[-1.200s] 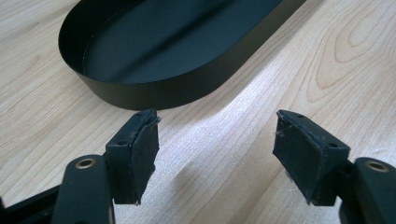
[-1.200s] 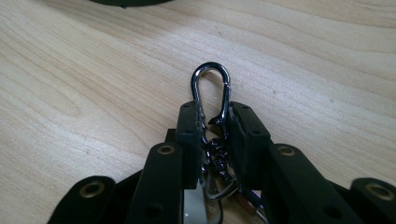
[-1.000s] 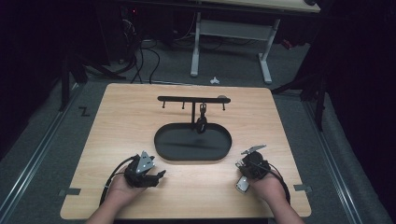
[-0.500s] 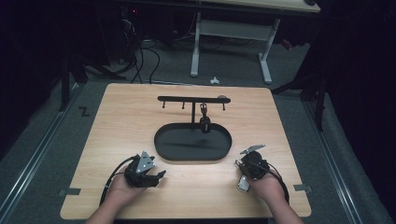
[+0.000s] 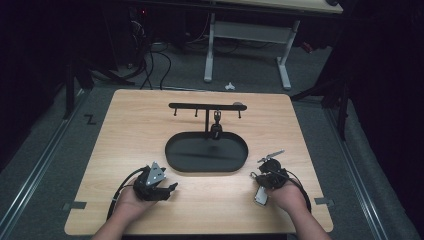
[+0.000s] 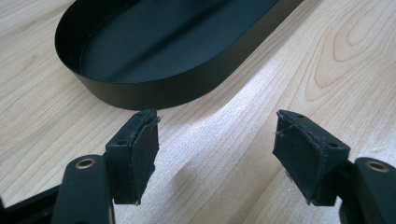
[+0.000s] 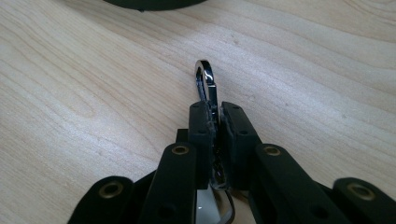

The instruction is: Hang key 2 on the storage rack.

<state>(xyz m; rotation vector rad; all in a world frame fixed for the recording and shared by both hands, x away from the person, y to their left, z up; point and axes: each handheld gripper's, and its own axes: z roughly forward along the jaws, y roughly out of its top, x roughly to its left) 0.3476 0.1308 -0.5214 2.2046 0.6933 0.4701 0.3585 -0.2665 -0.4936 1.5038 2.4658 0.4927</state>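
A dim lab: floor cables (image 5: 150, 60), wooden table (image 5: 125, 130), adjustable desk (image 5: 250, 35).

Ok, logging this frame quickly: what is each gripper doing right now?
Left gripper: open, empty, near the black oval tray.
Right gripper: closed on a shiny metal clip, above the wooden table.

Both forearms reach in from the near edge; the left hand (image 5: 131, 204) holds the left gripper (image 6: 215, 154) low, jaws spread wide apart; the right gripper (image 7: 217, 122) is closed, pads pressed together.
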